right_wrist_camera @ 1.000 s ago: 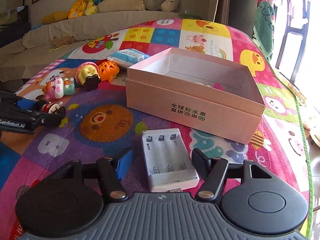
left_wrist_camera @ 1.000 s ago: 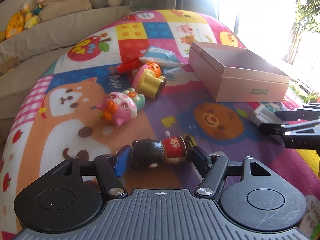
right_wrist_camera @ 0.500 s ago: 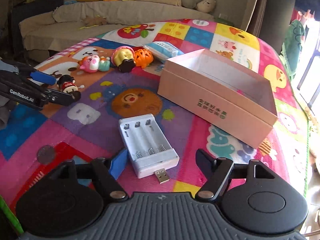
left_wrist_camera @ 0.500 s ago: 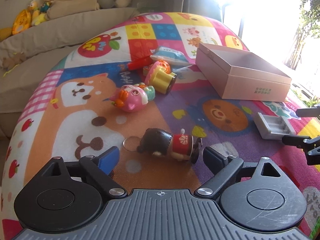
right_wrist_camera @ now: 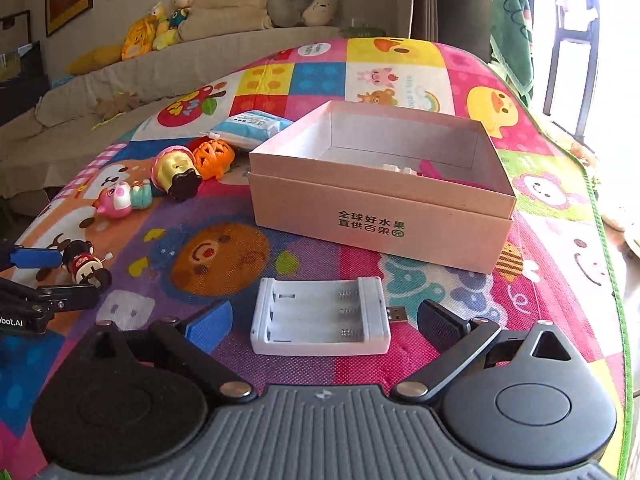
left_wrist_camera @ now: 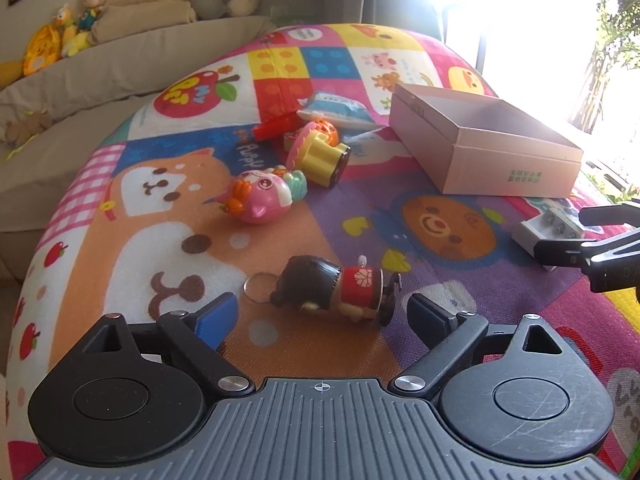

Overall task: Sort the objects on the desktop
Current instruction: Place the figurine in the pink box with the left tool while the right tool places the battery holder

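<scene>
On the woven mat, ribbed white charger (right_wrist_camera: 322,322) loose inside opening right claw (right_wrist_camera: 325,320); left claw (left_wrist_camera: 322,314) spread.

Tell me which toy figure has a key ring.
The dark-haired, red-bodied figure lying between the left claw's fingers; the pink and yellow toys show none.

- Left gripper (left_wrist_camera: 322,312): ribbed grey housing with a small crosshair mark, flanked by two round black discs.
- Black linkage arms pinned with silver screws; one fingertip pad is blue (left_wrist_camera: 218,314), the other black.
- Right gripper (right_wrist_camera: 324,322): same grey-and-black build, blue and black pads.
- White lettering ending "bot.AI" on the left gripper's side.
</scene>
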`<state>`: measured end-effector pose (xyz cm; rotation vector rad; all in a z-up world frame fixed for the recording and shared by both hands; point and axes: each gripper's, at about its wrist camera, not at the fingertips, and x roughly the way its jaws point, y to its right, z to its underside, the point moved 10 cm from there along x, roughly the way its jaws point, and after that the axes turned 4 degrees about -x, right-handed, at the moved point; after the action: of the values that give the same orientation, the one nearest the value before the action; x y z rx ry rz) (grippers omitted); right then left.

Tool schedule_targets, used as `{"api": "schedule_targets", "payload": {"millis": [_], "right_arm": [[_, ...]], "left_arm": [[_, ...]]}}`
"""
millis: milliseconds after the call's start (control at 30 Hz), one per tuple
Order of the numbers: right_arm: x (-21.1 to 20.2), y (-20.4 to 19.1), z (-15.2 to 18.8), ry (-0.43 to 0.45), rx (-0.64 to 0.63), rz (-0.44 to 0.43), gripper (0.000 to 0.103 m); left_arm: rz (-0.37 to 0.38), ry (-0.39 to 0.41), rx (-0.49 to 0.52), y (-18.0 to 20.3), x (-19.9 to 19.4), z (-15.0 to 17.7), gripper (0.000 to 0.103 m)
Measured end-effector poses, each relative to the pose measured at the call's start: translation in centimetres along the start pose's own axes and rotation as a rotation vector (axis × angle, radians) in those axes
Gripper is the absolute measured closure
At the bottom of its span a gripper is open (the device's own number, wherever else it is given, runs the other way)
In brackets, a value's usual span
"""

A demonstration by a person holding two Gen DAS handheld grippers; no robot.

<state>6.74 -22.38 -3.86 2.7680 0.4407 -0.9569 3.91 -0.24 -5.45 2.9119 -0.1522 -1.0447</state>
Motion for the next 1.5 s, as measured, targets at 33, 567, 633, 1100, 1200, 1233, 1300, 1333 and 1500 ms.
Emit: {"api": "schedule_targets", "payload": {"millis": [33, 567, 633, 1100, 1200, 1233, 1300, 1333, 1500], "right_arm": [[0.3, -0.4, 0.1, -0.006, -0.019, 0.005, 0.004], [-1.0, -1.6, 0.5, -0.025, -0.088, -0.029, 0.025], [-2.0, -1.5, 0.4, -0.014, -0.100, -0.038, 0.025], [-13.9, 8.7, -12.6, 0.370, -0.050, 0.147, 0.025], [-11.3, 10.5, -14.7, 0.340, 0.007, 0.124, 0.025], [-10.1, 10.9, -15.5, 0.329, 0.021, 0.114, 0.025], [-7.4, 11.5, -17.1, 0.312, 0.039, 0.108, 0.025], [-5.9, 11.6, -17.7, 0.298, 0.039, 0.104, 0.025], [-0.2, 11.7, -17.7, 0.213, 0.069, 0.085, 0.022]], "left_arm": [[-0.001, 0.000, 0.001, 0.0, 0.0, 0.0, 0.008], [-0.025, -0.004, 0.074, 1.7, 0.7, -0.6, 0.032], [-0.020, -0.002, 0.082, 2.1, 0.2, -0.6, 0.032], [0.172, 0.329, 0.274, 14.4, -1.4, -16.2, 0.032], [0.189, 0.303, 0.226, 15.7, 2.2, -18.6, 0.031], [0.180, 0.292, 0.204, 15.4, 3.0, -19.1, 0.030], [0.170, 0.272, 0.151, 14.1, 3.9, -19.3, 0.023], [0.172, 0.263, 0.130, 13.4, 3.9, -19.0, 0.017], [0.128, 0.204, 0.152, 8.5, 2.2, -12.6, 0.007]]}}
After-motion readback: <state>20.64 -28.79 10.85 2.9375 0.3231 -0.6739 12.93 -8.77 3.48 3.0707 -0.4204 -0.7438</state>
